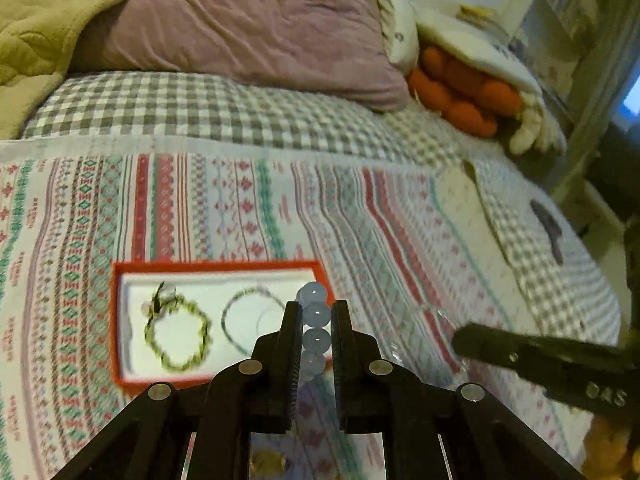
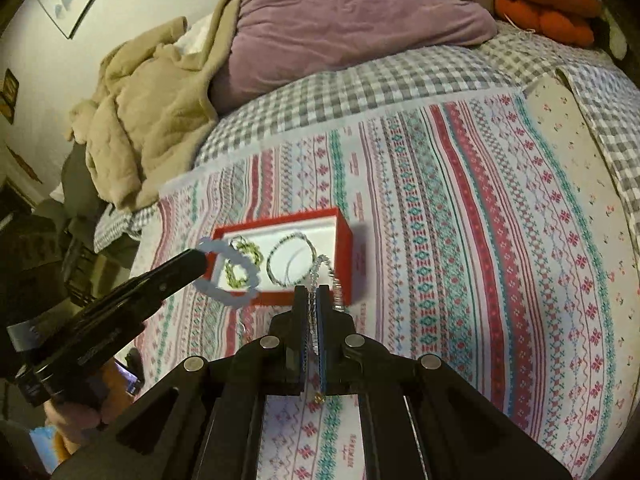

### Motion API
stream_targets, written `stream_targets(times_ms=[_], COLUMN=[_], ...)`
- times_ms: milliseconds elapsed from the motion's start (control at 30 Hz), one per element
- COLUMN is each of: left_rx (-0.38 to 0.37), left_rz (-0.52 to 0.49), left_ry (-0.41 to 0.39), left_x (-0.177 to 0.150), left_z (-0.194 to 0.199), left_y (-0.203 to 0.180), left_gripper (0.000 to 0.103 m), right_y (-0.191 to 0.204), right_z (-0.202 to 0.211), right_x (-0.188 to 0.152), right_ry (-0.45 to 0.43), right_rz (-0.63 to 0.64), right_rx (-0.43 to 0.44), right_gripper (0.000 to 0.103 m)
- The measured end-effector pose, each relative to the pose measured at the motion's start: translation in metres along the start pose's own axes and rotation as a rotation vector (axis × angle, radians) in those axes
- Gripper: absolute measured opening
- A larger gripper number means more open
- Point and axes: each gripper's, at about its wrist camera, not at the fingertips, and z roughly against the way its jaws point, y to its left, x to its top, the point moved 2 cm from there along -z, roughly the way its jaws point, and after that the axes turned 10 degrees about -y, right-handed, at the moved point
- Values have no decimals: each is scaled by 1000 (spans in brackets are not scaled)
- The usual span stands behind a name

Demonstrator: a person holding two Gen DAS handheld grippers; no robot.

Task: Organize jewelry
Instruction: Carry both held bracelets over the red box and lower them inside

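Left wrist view puts our left gripper point(image 1: 316, 316) closed on a pale blue bead bracelet point(image 1: 316, 328), the beads stacked in a line between the pads and running out along the fingers toward the red box point(image 1: 116, 320). In the right wrist view that same bracelet hangs as an open ring just in front of the box's near left corner, above the patterned cloth point(image 2: 460, 220). Our right gripper point(image 2: 313, 292) is clamped on a thin clear-bead chain point(image 2: 324, 268); its loop rises past the fingertips, its long axis roughly along the fingers, and it overlaps the near edge of the box. Inside the white-lined box a green bracelet point(image 1: 178, 336) lies on the left and a dark thin bracelet point(image 1: 248, 320) beside it on the right, both flat. We judge the task about halfway: two pieces are in, two are held above the bed and not yet set down. Whether more jewelry waits elsewhere we cannot tell.
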Motion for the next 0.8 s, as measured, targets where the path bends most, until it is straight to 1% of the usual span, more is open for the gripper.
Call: stream_targets(times_ms=[67,233,333,433,567,733,800], left_rx=[2,76,139,176,234,266,272], left_rz=[24,79,78,85,71,54,47], left_ry=[-3,19,27,33,50,63,64], left_x=[0,-5,-9,-12,-17,-23,-23], left_z=[-9,-29,-33,-35,-40,-44,-44], left_y=[9,44,61,75,87,93,94], left_gripper=[8,8,8,8,8,9,9], right_y=[2,10,16,26,44,70,73], right_z=[-4,-20,-32,-44,-58,-79,-90], right_x=[4,12,15,16,14,9,7], right_ry=[-7,-12,-6,-3,6,24,30], right_rz=[0,20,34,49,72,113,122], right_rx=[8,18,23,31,73,144,138], right_gripper=[4,4,4,4,4,4,4])
